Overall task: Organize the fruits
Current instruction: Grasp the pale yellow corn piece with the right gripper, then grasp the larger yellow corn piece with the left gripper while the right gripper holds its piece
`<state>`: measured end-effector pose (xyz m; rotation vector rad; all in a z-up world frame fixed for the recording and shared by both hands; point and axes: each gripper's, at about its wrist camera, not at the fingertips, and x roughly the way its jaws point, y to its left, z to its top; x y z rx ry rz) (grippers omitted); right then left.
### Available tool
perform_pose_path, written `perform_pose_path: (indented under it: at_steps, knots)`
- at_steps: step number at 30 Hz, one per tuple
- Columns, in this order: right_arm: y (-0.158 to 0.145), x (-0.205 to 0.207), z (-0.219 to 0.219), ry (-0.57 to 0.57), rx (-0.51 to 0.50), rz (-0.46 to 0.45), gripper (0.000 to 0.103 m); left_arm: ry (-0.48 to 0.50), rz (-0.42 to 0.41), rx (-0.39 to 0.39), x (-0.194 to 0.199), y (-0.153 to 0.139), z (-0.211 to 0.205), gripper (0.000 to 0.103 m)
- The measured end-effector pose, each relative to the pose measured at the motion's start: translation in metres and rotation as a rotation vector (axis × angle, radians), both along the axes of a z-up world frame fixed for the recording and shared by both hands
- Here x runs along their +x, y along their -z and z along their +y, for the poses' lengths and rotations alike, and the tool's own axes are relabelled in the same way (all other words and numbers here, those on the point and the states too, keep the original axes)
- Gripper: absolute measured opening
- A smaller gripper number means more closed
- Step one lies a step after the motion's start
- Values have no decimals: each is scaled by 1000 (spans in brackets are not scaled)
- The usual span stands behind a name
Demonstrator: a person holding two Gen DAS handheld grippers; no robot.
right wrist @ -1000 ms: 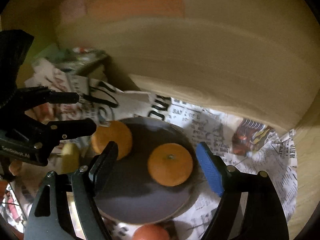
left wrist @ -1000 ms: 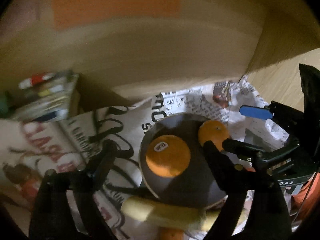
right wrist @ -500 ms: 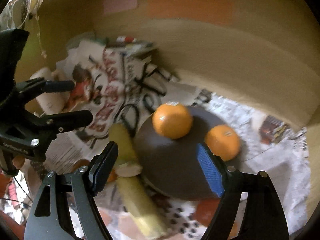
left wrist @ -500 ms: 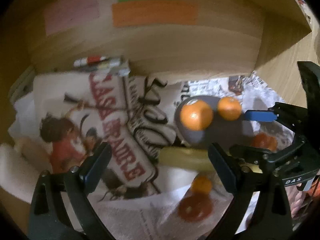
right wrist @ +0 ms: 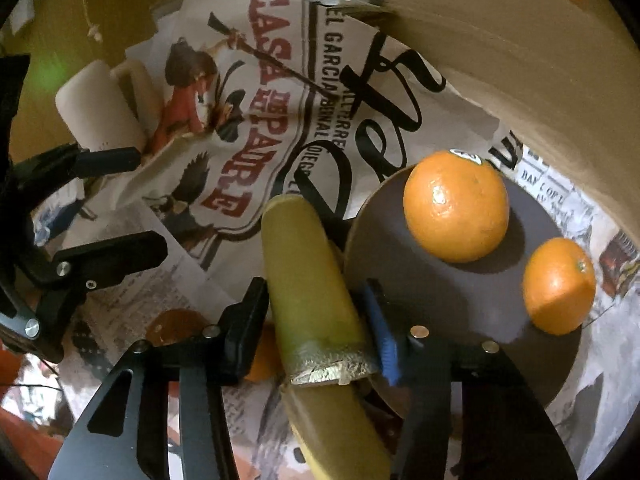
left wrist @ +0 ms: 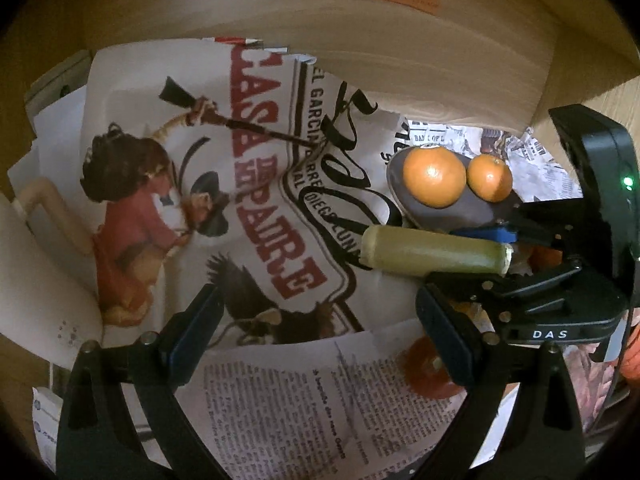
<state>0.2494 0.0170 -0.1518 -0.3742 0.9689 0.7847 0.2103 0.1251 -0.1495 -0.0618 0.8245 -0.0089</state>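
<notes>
A dark round plate (right wrist: 472,300) lies on newspaper and holds a large orange (right wrist: 456,206) and a smaller orange (right wrist: 558,286). My right gripper (right wrist: 320,320) is shut on a yellow-green banana (right wrist: 308,276) beside the plate's left rim. The left wrist view shows the plate (left wrist: 476,210), both oranges (left wrist: 434,176) (left wrist: 489,178), the banana (left wrist: 432,255) and the right gripper (left wrist: 500,248) holding it. My left gripper (left wrist: 320,328) is open and empty over the newspaper, left of the fruit.
A poster-like newspaper (left wrist: 256,184) covers the surface. A white mug (right wrist: 100,108) lies at the left. Small orange fruits (left wrist: 428,368) (right wrist: 176,324) lie on the paper near the grippers. A wooden wall (left wrist: 360,32) with coloured notes stands behind.
My right gripper moved left off the plate and closed on the banana. My left gripper pulled back and left, away from the plate.
</notes>
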Motion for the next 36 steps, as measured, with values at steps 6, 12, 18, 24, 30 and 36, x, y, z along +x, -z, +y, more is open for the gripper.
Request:
perform_pose_path:
  at_steps: [6, 12, 18, 24, 30, 36]
  knots:
    - [-12, -11, -6, 8, 19, -44, 34, -8, -11, -13, 2, -3, -1, 98]
    - [-31, -21, -40, 60, 71, -82, 34, 13, -34, -19, -5, -16, -13, 98]
    - [-33, -41, -94, 155, 86, -94, 34, 71, -54, -12, -14, -26, -39, 98]
    - [-17, -62, -145, 242, 71, -56, 34, 128, -43, 1, -19, -25, -68, 98]
    - [-10, -83, -170, 270, 72, -43, 34, 177, -2, -1, -19, -16, -97, 98]
    - [3, -85, -182, 285, 61, 3, 34, 240, 54, 0, -17, -4, -130, 98]
